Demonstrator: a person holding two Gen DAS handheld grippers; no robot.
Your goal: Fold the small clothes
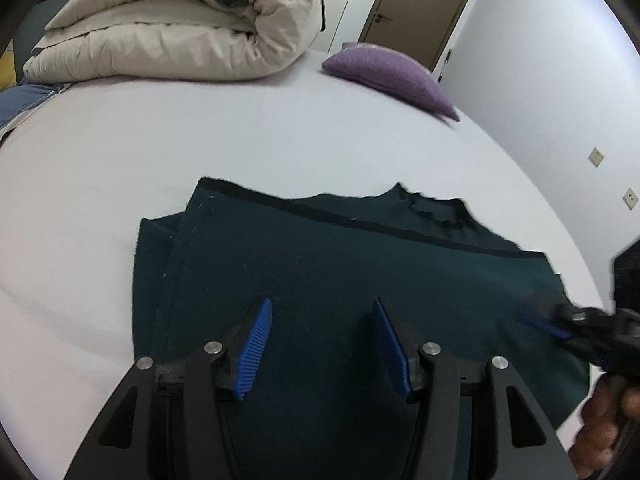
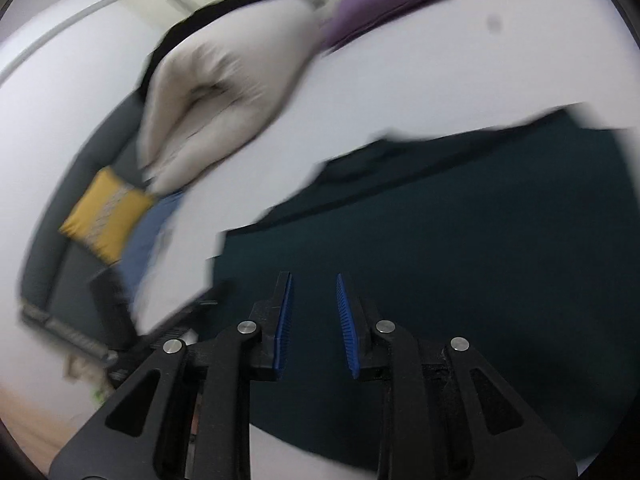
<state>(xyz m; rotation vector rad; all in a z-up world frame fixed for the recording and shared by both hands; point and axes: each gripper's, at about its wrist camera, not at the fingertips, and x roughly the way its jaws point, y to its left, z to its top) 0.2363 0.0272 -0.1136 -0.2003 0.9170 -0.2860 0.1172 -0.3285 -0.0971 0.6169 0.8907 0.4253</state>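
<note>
A dark green garment (image 1: 320, 264) lies folded flat on the white bed (image 1: 200, 144), with a black band along its far edge. My left gripper (image 1: 322, 304) is open and empty just above its near half. My right gripper (image 2: 314, 280) is open and empty over the same garment (image 2: 460, 240); that view is blurred by motion. The right gripper also shows in the left wrist view (image 1: 560, 320), at the garment's right edge, with the hand holding it.
A rolled beige duvet (image 1: 180, 28) lies at the far left of the bed and a purple pillow (image 1: 392, 72) at the far right. A yellow cushion (image 2: 104, 216) sits on a dark sofa beside the bed. The wall and a door (image 1: 420, 4) stand behind.
</note>
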